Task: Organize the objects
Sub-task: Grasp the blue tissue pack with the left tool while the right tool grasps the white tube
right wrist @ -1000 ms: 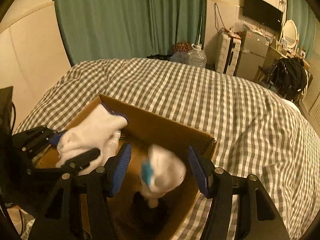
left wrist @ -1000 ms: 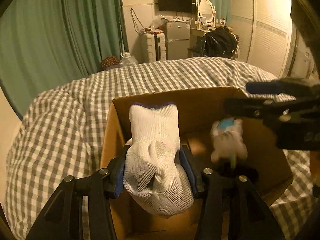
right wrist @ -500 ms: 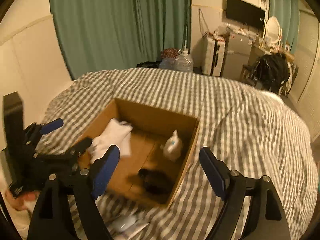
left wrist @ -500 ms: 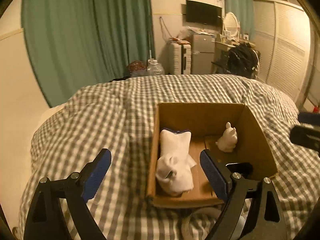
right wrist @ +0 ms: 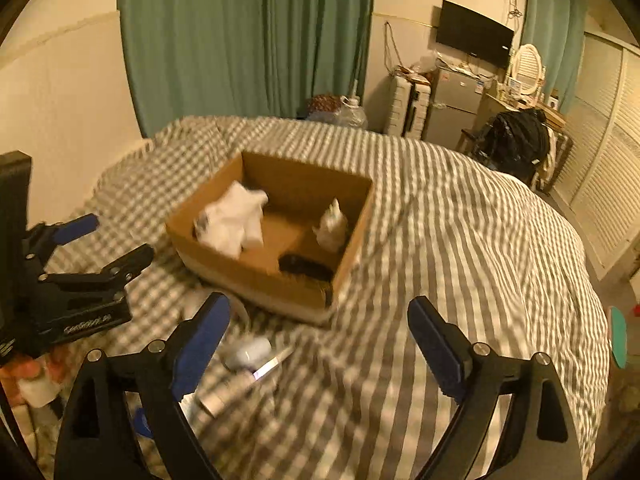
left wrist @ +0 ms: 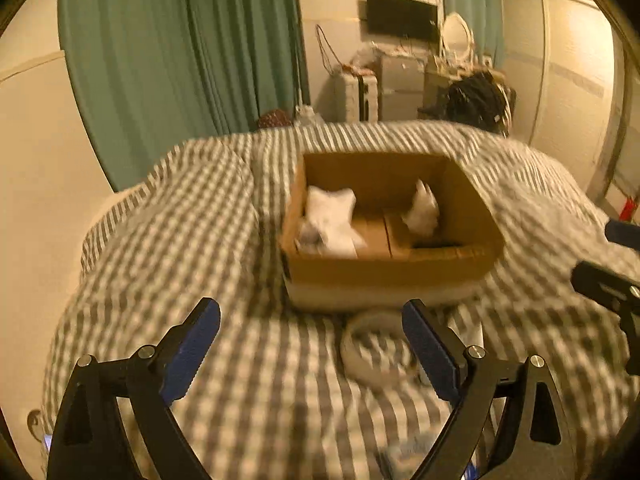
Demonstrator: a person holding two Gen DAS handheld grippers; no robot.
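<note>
A cardboard box (left wrist: 390, 270) (right wrist: 256, 272) stands on the checked bed. In it lie a white glove (left wrist: 330, 220) (right wrist: 236, 222) on the left, a small white figure (left wrist: 422, 212) (right wrist: 332, 224) on the right and a dark object (right wrist: 306, 266) at the near right. My left gripper (left wrist: 312, 340) (right wrist: 108, 240) is open and empty, pulled back in front of the box. My right gripper (right wrist: 320, 340) is open and empty, also back from the box. A white ring-shaped item (left wrist: 376, 350) lies on the bed just before the box.
A small bottle (right wrist: 248, 352), a thin tube (right wrist: 240, 384) and other small items lie on the bedcover (right wrist: 460, 240) near my right gripper. Green curtains, a suitcase, a fridge and a black bag stand beyond the bed.
My left gripper let go of the white glove into the box, my right let go of the small white figure. Both opened wide and drew back from the box.
</note>
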